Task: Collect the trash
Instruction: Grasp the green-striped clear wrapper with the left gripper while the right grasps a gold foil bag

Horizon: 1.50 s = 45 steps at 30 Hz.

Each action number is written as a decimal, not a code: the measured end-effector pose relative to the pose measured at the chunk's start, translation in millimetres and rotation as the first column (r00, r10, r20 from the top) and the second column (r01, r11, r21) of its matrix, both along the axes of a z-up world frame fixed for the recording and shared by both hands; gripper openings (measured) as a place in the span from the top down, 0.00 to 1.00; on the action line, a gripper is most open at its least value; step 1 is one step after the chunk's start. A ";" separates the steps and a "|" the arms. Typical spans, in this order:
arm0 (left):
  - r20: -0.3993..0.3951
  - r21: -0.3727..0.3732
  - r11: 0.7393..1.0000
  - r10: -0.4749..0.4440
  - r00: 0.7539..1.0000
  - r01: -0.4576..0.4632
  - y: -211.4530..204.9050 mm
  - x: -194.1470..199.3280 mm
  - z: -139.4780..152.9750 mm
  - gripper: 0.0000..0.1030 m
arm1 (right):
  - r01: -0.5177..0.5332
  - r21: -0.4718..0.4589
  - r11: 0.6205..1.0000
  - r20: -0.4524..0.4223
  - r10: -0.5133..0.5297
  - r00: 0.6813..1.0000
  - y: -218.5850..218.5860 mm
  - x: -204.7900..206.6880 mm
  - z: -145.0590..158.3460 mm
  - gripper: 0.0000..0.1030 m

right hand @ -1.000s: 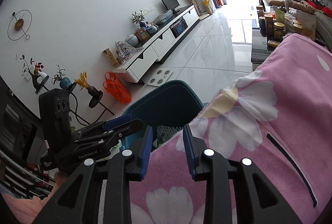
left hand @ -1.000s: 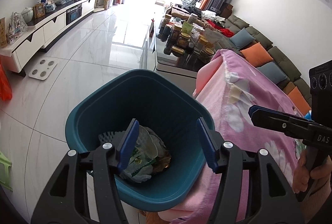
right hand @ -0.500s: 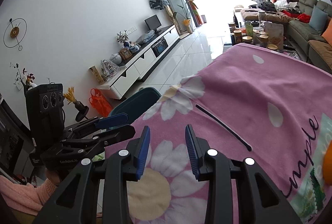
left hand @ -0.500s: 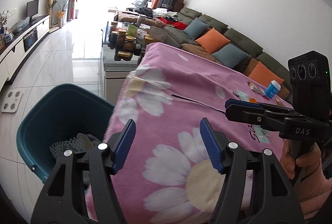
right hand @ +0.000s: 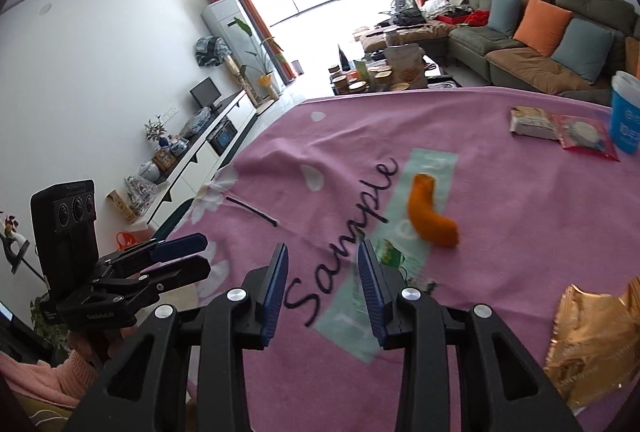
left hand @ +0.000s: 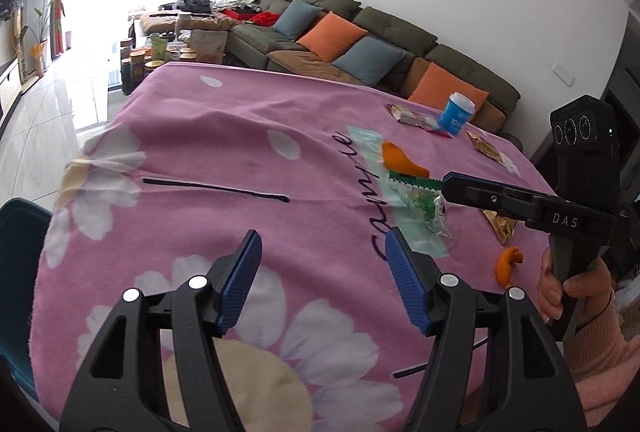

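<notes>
Both grippers, left gripper [left hand: 322,270] and right gripper [right hand: 322,282], hover with jaws spread and empty over the pink flowered worktop blanket [left hand: 224,136], near a curved orange peel [right hand: 430,218].

Both claws swung from teal bin [left hand: 18,272] to over pink blanket [left hand: 224,136]; wrappers now in view.

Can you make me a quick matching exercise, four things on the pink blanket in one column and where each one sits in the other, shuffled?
Things:
1. blue tub
2. big orange peel
3. gold wrapper
4. red-edged packet

Places:
A. on the mint-green patch of the pink blanket
B. far right edge, upright
C. right next to the blue tub
D. near right corner, crumpled

Pairs: 1-B, 2-A, 3-D, 4-C
</notes>
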<state>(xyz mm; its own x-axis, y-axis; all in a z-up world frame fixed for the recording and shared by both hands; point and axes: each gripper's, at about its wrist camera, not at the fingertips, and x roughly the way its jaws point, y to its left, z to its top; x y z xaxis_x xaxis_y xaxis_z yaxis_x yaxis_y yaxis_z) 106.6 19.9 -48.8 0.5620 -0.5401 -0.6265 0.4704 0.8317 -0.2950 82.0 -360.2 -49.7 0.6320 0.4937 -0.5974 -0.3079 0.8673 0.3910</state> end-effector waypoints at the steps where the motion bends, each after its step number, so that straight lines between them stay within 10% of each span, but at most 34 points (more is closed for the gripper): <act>1: -0.001 0.004 1.000 -0.018 1.000 0.018 -9.4 2.4 -0.7 0.38 | 0.024 0.000 1.000 -0.001 -0.024 1.000 -9.1 -1.6 -0.8 0.66; 23: -0.078 0.084 0.986 -0.137 0.988 0.143 -131.8 41.2 -12.4 0.37 | 0.410 -0.002 0.912 0.009 -0.410 0.912 -155.6 -47.1 -18.9 0.46; 33: -0.149 0.077 0.984 -0.148 0.978 0.161 -143.8 57.8 -25.0 0.64 | 0.416 0.032 0.909 -0.089 -0.411 0.907 -169.6 -48.0 -46.3 0.33; 45: -0.143 0.073 0.985 -0.146 0.979 0.158 -140.0 56.9 -25.4 0.75 | 0.375 0.041 0.926 -0.087 -0.371 0.925 -162.0 -47.5 -46.5 0.72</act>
<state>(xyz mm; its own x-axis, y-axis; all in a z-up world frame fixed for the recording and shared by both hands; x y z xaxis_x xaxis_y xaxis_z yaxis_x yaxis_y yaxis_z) 163.5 -120.1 -74.2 0.3831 -0.5547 -0.7386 0.5531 0.7782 -0.2975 34.4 -522.2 -96.2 0.7305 0.2646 -0.6295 0.0664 0.8900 0.4512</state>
